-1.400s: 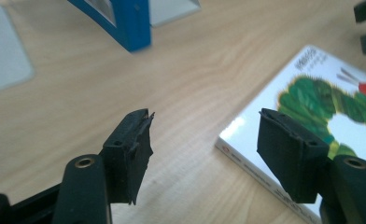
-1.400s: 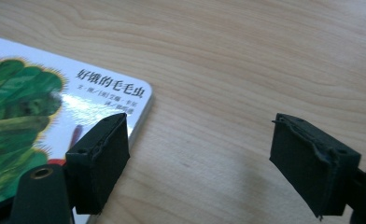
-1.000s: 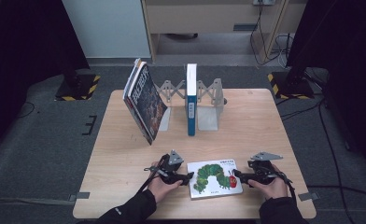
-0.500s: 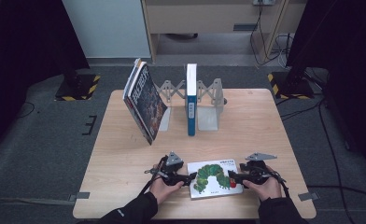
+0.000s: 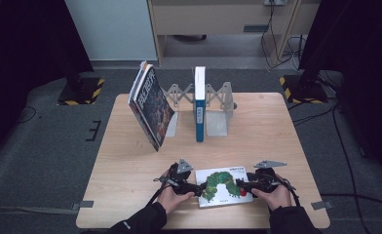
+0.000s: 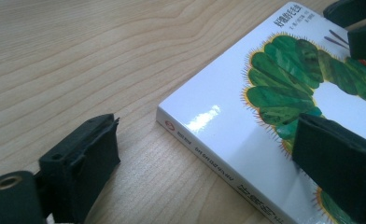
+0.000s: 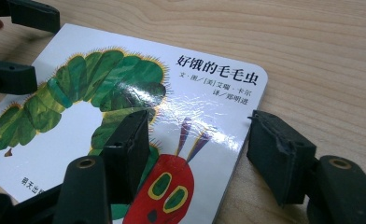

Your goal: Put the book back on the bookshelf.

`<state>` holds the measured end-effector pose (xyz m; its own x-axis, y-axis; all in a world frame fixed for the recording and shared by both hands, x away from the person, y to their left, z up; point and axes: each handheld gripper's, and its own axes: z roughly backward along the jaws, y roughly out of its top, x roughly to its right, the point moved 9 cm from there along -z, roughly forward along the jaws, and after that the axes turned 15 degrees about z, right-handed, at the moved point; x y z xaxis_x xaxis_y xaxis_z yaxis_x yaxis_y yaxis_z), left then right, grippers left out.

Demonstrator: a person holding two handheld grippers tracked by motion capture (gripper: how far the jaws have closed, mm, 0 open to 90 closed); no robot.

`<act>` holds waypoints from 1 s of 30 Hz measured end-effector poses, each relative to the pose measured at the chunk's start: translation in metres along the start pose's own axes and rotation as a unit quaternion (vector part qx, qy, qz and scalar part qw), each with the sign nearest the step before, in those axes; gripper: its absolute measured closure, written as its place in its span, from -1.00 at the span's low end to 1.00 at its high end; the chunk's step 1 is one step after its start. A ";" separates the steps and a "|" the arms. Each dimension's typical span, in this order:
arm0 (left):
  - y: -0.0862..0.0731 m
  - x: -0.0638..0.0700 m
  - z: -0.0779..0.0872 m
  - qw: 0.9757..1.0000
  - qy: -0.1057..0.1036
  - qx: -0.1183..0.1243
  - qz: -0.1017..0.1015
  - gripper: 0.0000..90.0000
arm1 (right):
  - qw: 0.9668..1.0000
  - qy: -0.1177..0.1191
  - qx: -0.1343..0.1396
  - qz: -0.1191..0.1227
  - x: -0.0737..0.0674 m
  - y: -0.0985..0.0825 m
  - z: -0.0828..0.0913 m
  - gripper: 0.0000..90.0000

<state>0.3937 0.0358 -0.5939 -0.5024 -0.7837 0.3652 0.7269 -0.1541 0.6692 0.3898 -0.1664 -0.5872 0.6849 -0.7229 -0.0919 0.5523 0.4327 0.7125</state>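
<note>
the caterpillar board book (image 5: 224,186) lies flat on the table (image 5: 130,165), stiff and glossy, likely slippery. the left hand-held gripper (image 6: 204,154) has just been opening and straddles its spine edge wide; the right hand-held gripper (image 7: 197,156) has been closing, not yet pinching the opposite edge, the best hold.

Even overhead light, glare on book (image 7: 204,116) cover

Caterpillar book (image 5: 225,187) flat at table's (image 5: 130,161) near edge, before bookstand (image 5: 213,105).

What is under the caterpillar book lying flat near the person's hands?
The caterpillar book lies flat on the wooden table; bare wood shows around its edges. Whatever might sit beneath its middle is covered by the book itself, though it looks level.
</note>
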 end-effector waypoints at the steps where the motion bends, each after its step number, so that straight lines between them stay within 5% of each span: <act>1: 0.000 0.000 0.000 1.000 -0.002 -0.001 0.000 -0.90 | 1.000 0.001 0.002 -0.002 0.000 0.000 0.000 -0.13; 7: -0.001 0.001 0.002 1.000 -0.003 0.000 0.007 -0.87 | 1.000 0.005 0.009 -0.014 0.001 0.000 0.001 -0.14; 14: -0.007 0.017 0.005 0.999 -0.031 -0.016 0.013 -0.51 | 0.999 0.011 0.023 -0.026 0.001 0.002 0.004 -0.14; 30: 0.003 0.015 0.002 0.999 -0.030 -0.019 -0.004 -0.58 | 0.998 0.013 0.057 -0.037 0.004 0.016 0.012 -0.13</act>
<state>0.3876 0.0249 -0.5856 -0.5350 -0.7445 0.3994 0.7395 -0.1840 0.6476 0.3955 -0.1684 -0.5683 0.6567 -0.7361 -0.1638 0.5453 0.3134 0.7775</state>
